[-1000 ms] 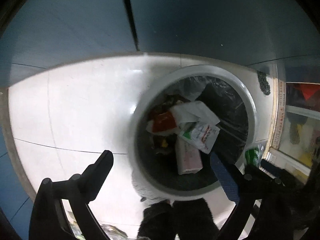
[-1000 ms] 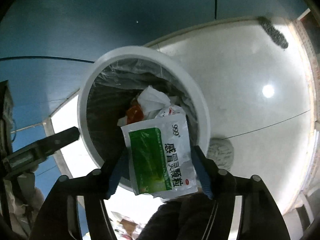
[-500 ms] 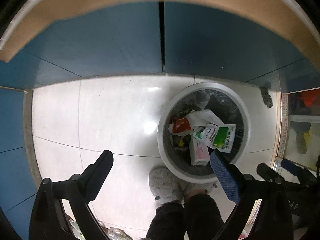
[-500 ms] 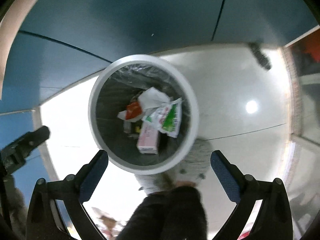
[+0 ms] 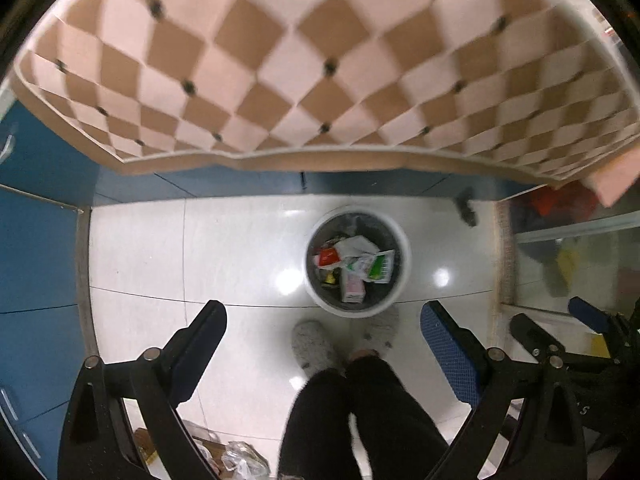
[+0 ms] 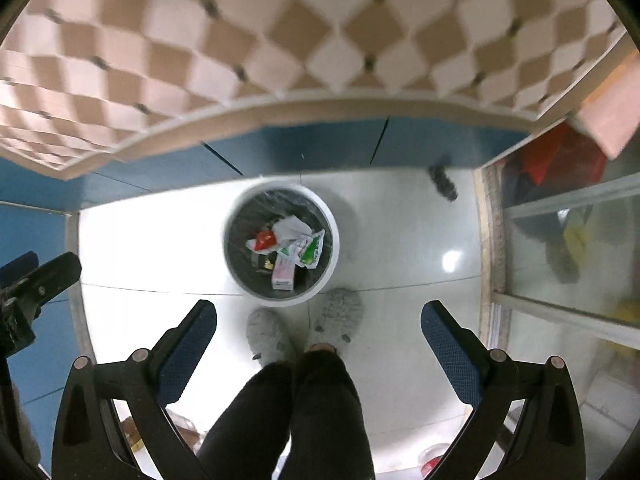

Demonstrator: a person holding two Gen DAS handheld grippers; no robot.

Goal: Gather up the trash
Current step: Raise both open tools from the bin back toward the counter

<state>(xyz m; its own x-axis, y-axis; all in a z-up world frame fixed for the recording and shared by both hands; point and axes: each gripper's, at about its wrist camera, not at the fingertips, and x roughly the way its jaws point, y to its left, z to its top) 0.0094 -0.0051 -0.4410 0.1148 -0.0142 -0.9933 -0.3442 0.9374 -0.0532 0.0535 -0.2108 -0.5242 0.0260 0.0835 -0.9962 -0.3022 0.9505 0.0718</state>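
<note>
Your right tool (image 6: 318,330) has just opened (left tool (image 5: 322,334) also apart, empty), and the green sachet (image 6: 313,251) now lies in the bin (image 6: 335,236).

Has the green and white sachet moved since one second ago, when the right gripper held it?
Yes. The green and white sachet now lies down inside the white bin; the right gripper, just opened, holds nothing.

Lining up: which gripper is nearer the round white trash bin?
Right, marginally. Right gripper high above the round white trash bin, offset right; left gripper high above, offset left.
</note>
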